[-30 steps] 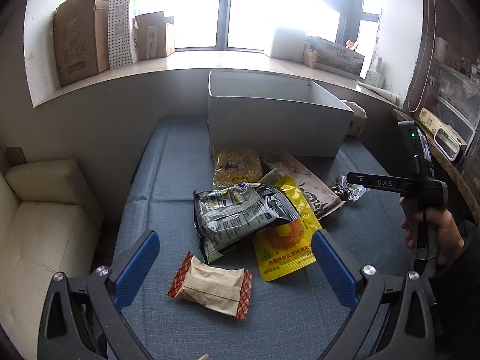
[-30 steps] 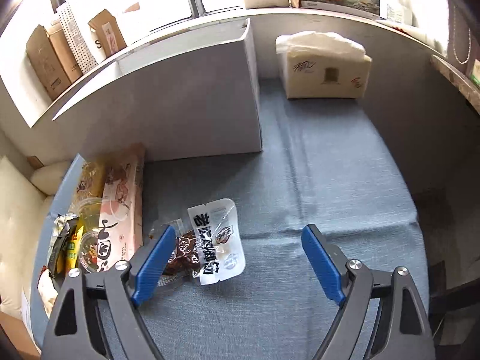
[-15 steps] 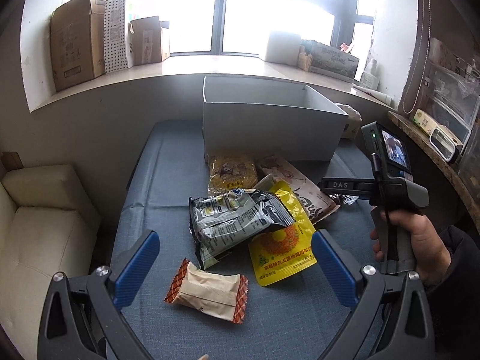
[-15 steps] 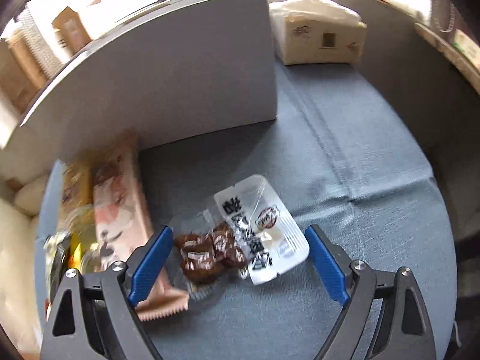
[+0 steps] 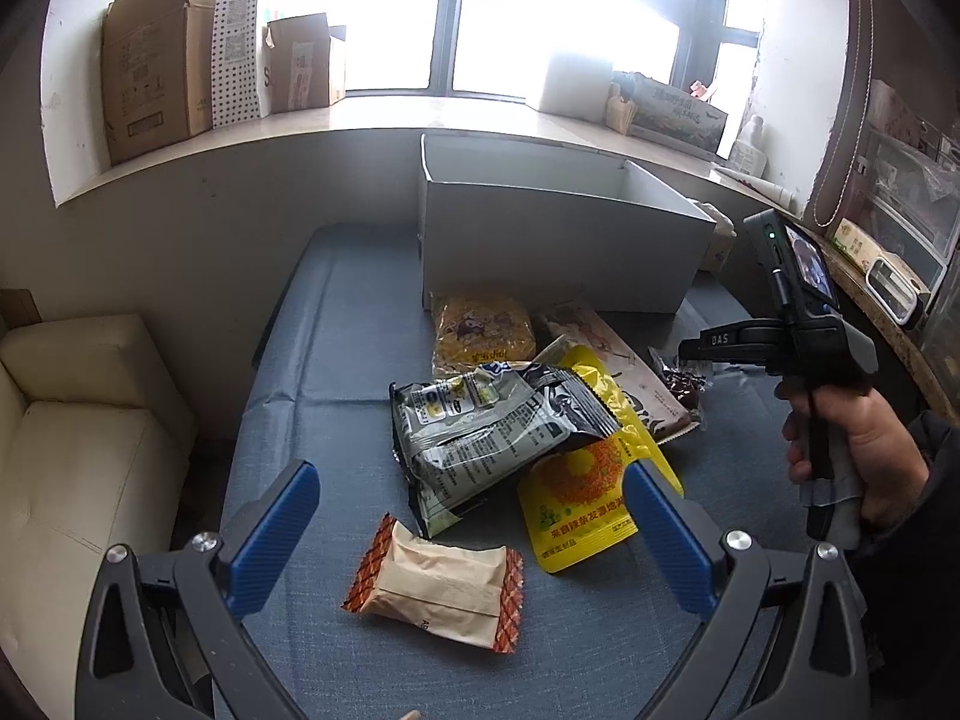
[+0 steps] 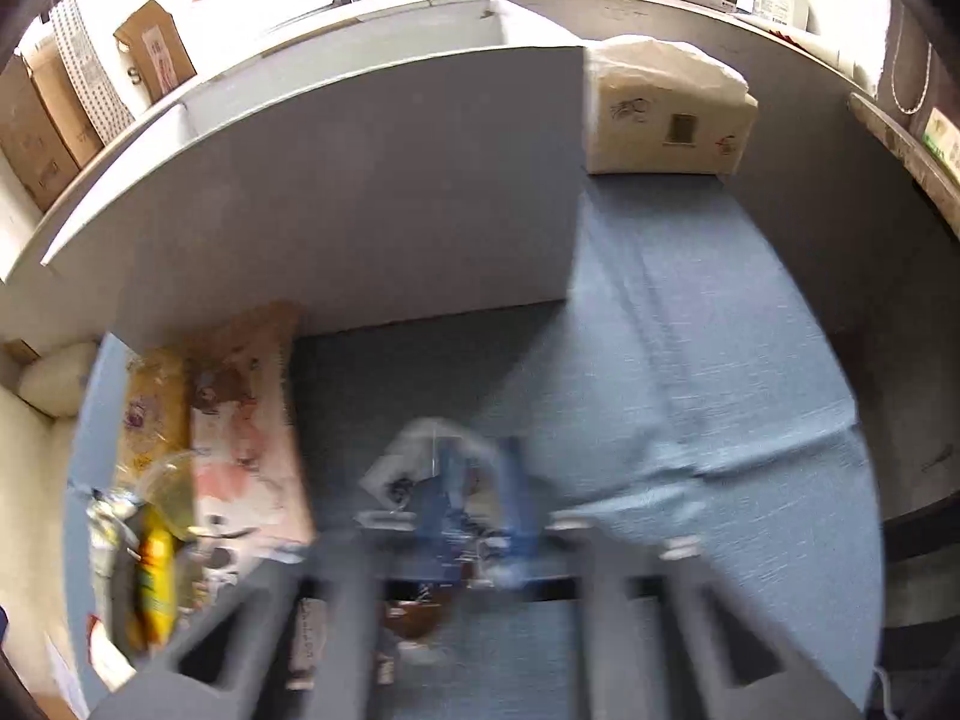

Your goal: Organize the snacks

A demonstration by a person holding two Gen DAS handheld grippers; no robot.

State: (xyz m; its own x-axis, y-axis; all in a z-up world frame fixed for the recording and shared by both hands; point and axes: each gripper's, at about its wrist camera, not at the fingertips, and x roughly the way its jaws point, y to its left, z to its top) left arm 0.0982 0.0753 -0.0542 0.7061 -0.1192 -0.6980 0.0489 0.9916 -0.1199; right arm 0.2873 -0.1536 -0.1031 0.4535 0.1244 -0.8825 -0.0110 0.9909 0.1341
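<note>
Snack packets lie in a pile on the blue cloth before a grey box (image 5: 558,252): an orange-edged bun packet (image 5: 435,591), a silver-black bag (image 5: 492,429), a yellow pouch (image 5: 591,498), a yellow noodle pack (image 5: 483,336) and a pink long packet (image 5: 624,372). My left gripper (image 5: 471,531) is open and empty above the bun packet. My right gripper (image 6: 474,501), blurred, has closed its blue fingers on the clear packet of brown snacks (image 6: 420,468), which also shows in the left wrist view (image 5: 681,381). The box also shows in the right wrist view (image 6: 360,198).
A tissue box (image 6: 666,114) stands right of the grey box. Cardboard boxes (image 5: 156,60) sit on the windowsill. A cream sofa (image 5: 78,450) is left of the table. A shelf with containers (image 5: 900,240) is on the right.
My right gripper moved down over the clear brown-snack packet and closed its fingers on it. My left gripper stayed open in nearly the same place.
</note>
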